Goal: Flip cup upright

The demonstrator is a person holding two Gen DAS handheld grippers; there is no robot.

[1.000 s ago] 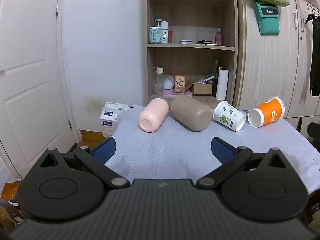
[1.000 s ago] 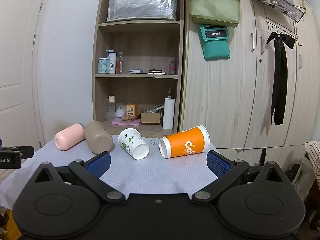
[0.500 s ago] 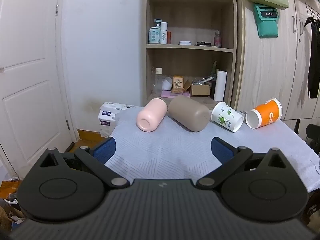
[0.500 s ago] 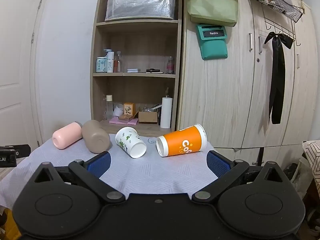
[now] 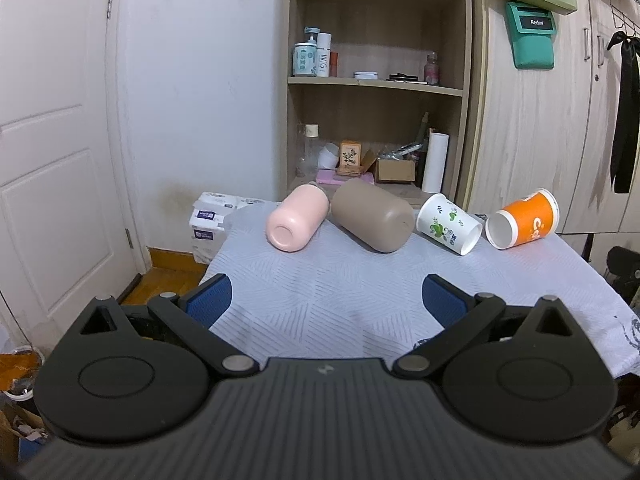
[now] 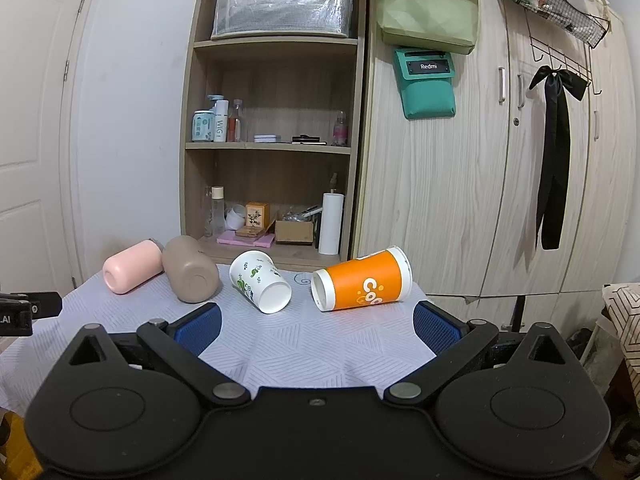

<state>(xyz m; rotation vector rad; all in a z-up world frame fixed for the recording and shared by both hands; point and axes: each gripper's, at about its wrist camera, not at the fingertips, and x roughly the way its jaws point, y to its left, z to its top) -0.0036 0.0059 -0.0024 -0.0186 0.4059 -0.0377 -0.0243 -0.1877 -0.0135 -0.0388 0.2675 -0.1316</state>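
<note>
**Over the near edge: two wide tools, four cups on their sides**

Over the near edge of the counter [image 5: 320, 304], the left tool [image 5: 326, 294] stands wide, its blue ribbed pads [image 5: 210, 298] well apart with nothing between them. The right tool [image 6: 316, 326] is equally wide and holds nothing.

Along the far edge four cups lie on their sides in a row. The smooth pink cup [image 5: 296, 222] lies nearest the far left corner, touching the matte taupe cup [image 5: 374, 220]. Beside that lies the white paper cup [image 5: 448, 224] with green leaf print, then the orange paper cup [image 5: 522, 220] toward the far right corner.

Only the right view shows the orange cup's [image 6: 362, 284] white lettering whole and a black ribbon [image 6: 554, 152] hanging on the wardrobe. Only the left view shows tissue packs [image 5: 210, 220] on the floor.

A pale, line-patterned cloth covers the counter. Behind it stand an open wooden shelf [image 6: 276, 144] and a white door [image 5: 48, 160].
</note>
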